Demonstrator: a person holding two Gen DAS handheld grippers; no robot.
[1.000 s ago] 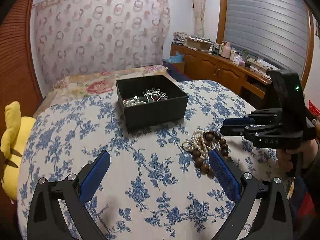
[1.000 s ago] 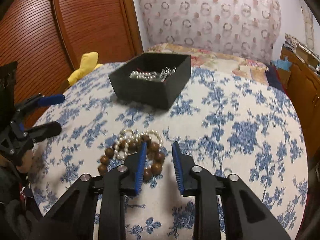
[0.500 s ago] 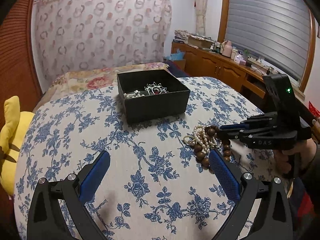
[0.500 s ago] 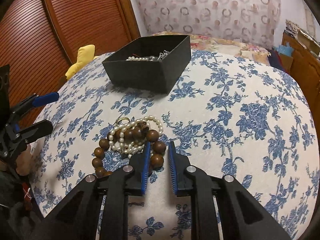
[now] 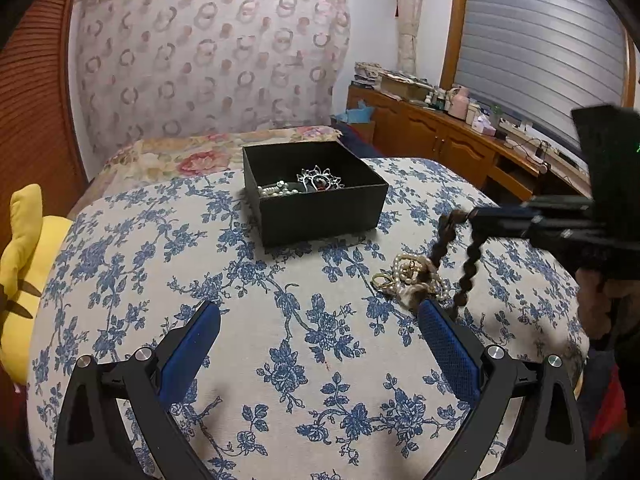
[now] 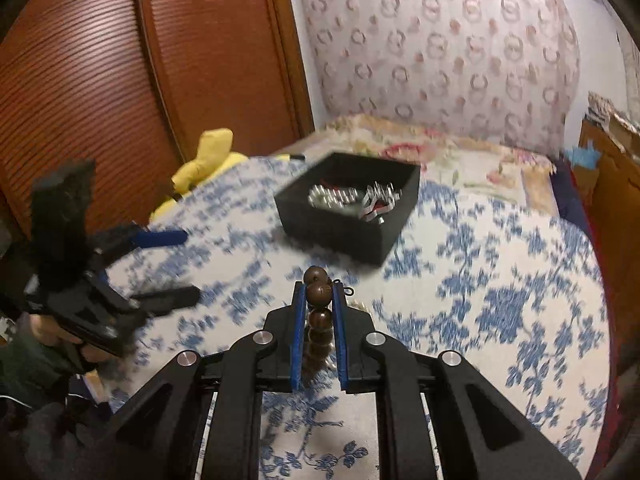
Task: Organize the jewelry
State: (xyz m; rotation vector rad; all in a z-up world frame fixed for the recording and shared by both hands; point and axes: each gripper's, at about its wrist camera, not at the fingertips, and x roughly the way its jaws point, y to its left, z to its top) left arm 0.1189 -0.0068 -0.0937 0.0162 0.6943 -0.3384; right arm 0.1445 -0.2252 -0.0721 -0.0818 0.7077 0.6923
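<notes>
My right gripper [image 6: 319, 292] is shut on a brown wooden bead bracelet [image 6: 319, 294] and holds it above the bed. In the left wrist view the bracelet [image 5: 466, 268] hangs in a loop from the right gripper [image 5: 470, 214]. A pearl strand and a gold ring [image 5: 408, 276] lie on the blue floral cloth below it. A black box [image 5: 316, 200] holds pearls and a silver pendant [image 5: 320, 180]; it also shows in the right wrist view [image 6: 348, 216]. My left gripper [image 5: 320, 332] is open and empty, low over the cloth.
A yellow plush toy [image 5: 24, 264] lies at the bed's left edge. A wooden cabinet [image 5: 440, 144] with clutter stands to the right. A ribbed wooden door [image 6: 120, 60] is on the far left side.
My right gripper has closed on the wooden bead bracelet and lifted it off the cloth, away from the pearls. My left gripper stays open and has hardly moved.
</notes>
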